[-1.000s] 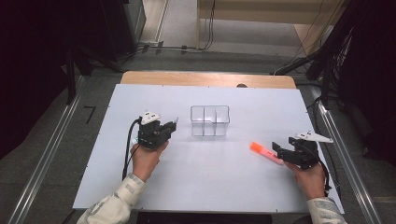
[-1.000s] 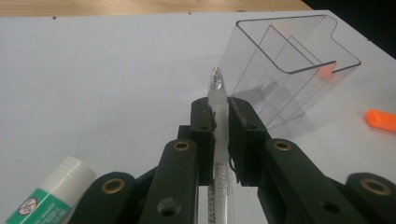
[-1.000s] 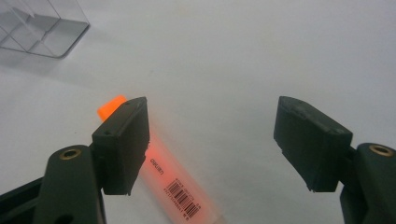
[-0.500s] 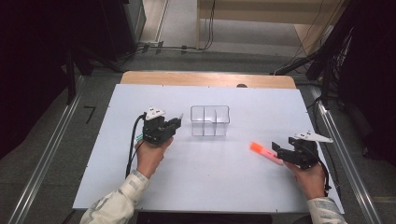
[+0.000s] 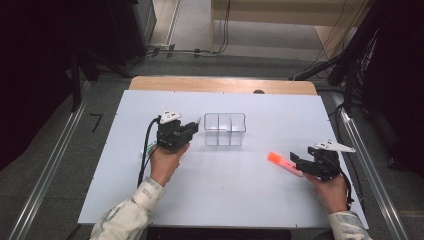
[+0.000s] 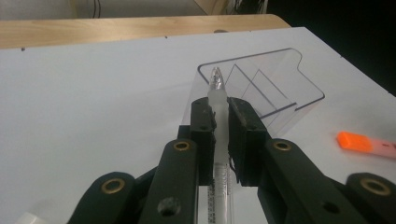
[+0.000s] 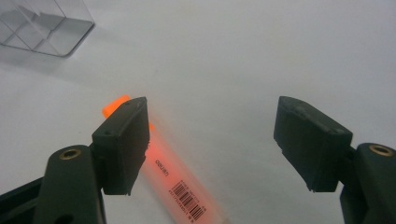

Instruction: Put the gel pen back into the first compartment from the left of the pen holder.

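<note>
One clear organizer box (image 5: 225, 129), one clear pen (image 6: 218, 100), one orange highlighter (image 5: 281, 162), two grippers on one white table (image 5: 225, 190).

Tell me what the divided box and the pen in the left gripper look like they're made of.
The divided box looks like clear hard plastic, glossy: the table shows through its walls and the edges catch light. The pen held between the left gripper's fingers seems translucent frosted plastic, with a clearer tip; acrylic or another plastic, I cannot tell.

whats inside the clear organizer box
The clear organizer box shows bare compartments set apart by clear dividers, with nothing in them. The pen clamped in the left tool covers a strip of its near wall in the left gripper view.
</note>
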